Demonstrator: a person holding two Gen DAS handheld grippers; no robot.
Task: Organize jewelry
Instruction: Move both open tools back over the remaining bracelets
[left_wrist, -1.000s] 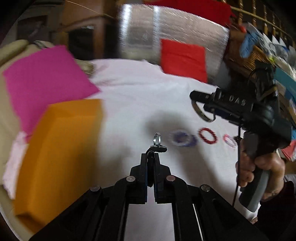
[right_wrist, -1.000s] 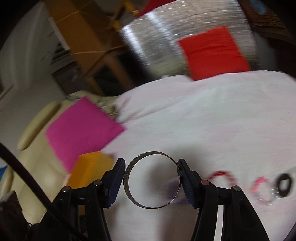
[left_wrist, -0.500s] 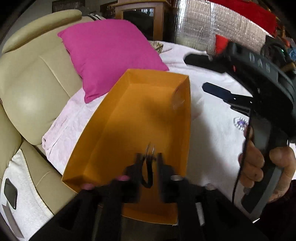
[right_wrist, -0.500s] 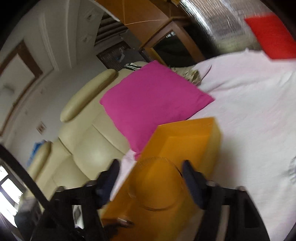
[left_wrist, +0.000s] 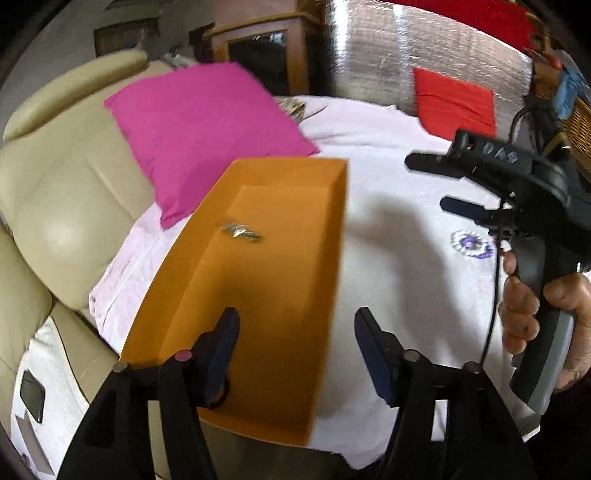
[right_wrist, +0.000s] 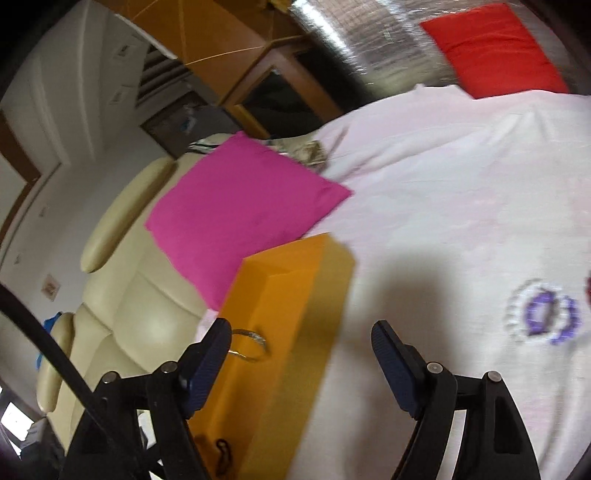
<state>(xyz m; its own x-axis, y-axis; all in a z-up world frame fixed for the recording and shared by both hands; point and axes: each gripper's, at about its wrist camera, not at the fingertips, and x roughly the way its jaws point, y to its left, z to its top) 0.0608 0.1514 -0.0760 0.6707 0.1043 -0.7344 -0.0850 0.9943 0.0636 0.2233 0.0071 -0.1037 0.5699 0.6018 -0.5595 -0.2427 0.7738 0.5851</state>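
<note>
Box (left_wrist: 280, 280), orange, sits at the bed's left edge as catch-all; bangle (right_wrist: 249, 345) and small ring (left_wrist: 240, 232) lie inside. Left gripper (left_wrist: 295, 350) jaws opening, empty. Right gripper (right_wrist: 301, 363) jaws released, empty. Beaded bracelets (right_wrist: 543, 314) wait on the sheet.

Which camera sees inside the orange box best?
The left wrist view: it looks down into the orange box, showing its floor and a small blurred silver piece. The right wrist view catches only one end, blurred, with a bangle inside.
</note>
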